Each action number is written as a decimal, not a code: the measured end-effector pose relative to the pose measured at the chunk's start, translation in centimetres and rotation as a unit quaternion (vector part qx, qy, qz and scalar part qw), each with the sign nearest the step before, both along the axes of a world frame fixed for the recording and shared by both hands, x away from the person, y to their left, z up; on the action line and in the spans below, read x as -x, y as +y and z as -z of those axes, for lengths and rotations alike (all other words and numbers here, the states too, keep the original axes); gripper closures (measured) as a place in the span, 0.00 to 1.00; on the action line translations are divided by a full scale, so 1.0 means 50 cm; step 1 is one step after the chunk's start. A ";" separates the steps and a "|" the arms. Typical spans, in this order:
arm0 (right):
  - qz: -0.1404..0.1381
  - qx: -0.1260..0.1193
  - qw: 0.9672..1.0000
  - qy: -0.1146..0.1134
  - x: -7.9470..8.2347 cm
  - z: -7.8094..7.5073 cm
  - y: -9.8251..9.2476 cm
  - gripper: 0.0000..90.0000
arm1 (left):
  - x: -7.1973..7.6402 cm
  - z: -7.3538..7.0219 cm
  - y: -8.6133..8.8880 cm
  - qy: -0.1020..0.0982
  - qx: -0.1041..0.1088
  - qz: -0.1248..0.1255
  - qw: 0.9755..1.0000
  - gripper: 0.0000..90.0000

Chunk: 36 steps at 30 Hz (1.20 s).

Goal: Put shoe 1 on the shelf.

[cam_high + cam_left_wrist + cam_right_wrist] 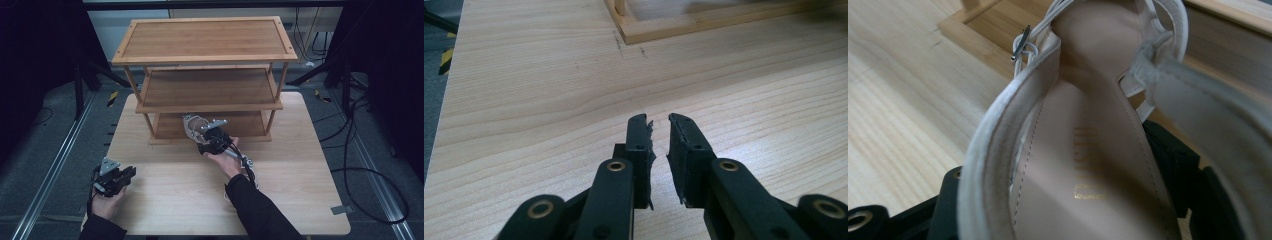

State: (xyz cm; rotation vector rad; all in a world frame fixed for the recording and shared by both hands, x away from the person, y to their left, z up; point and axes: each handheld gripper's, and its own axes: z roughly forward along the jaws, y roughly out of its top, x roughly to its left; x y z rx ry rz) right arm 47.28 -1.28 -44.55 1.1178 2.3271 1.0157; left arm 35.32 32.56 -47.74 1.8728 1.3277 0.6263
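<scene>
Near the frame's centre, the right gripper (212,139) clamped a beige strappy sandal (192,127) at the bamboo rack's (205,55) lowest shelf. Its loose straps might have snagged a rack post. At lower left, the left gripper (116,177) rested empty, jaws slightly parted.

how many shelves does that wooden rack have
3: the top shelf, the middle shelf, and the bottom shelf on the table, where the right tongs hold a sandal.
</scene>
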 end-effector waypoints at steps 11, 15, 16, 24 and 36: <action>0.050 -0.012 0.999 0.004 -0.035 0.033 0.018 0.45 | 0.000 0.000 0.001 -0.001 0.001 0.001 1.000 0.87; 0.066 -0.011 0.998 0.017 -0.044 0.039 0.012 0.45 | -0.001 0.001 0.001 -0.001 0.000 0.000 1.000 0.87; 0.070 -0.006 0.997 0.020 -0.046 0.042 0.010 0.45 | -0.001 0.001 0.001 0.000 0.000 0.000 1.000 0.87; 0.064 0.020 0.997 0.023 -0.047 0.050 0.012 0.42 | 0.000 0.001 0.000 0.000 -0.001 0.000 1.000 0.87; 0.022 0.007 1.000 -0.011 -0.015 0.021 -0.005 0.22 | 0.000 0.001 0.001 0.000 -0.002 -0.001 1.000 0.86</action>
